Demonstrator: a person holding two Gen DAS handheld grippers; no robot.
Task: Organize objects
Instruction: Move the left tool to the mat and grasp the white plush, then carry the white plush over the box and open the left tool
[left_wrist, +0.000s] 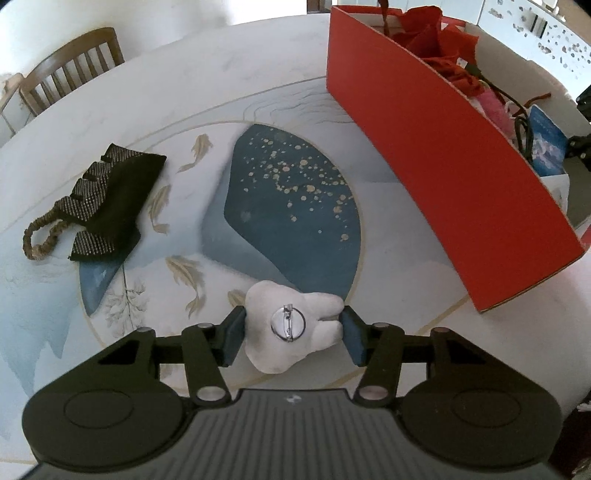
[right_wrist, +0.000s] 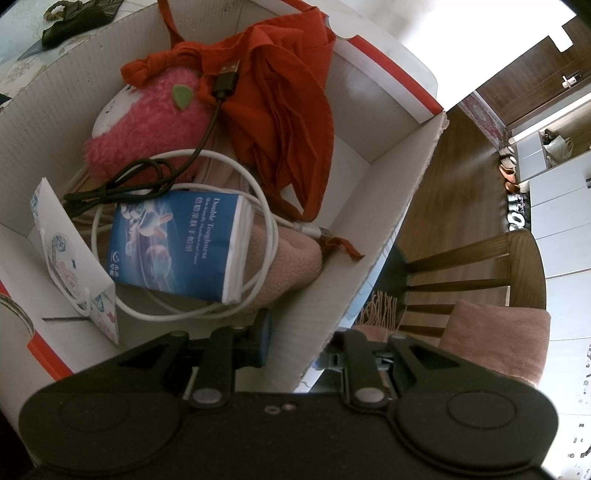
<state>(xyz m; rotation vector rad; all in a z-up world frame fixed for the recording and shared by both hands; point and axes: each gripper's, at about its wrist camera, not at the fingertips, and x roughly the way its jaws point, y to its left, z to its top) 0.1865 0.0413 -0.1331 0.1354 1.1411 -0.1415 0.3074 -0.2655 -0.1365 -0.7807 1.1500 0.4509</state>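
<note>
A white tooth-shaped plush with a round metal pin on its back lies on the painted table. My left gripper is shut on it, a blue pad touching each side. To the right stands the red cardboard box. My right gripper is shut on the box's white near wall, one finger inside and the other hidden outside. The box holds a pink plush, a red cloth, a black USB cable, a white cable and a blue tissue pack.
A black studded pouch with a braided loop lies on the table's left side. One wooden chair stands beyond the far edge. Another chair with a pink cushion stands beside the box. A small patterned paper bag leans inside the box.
</note>
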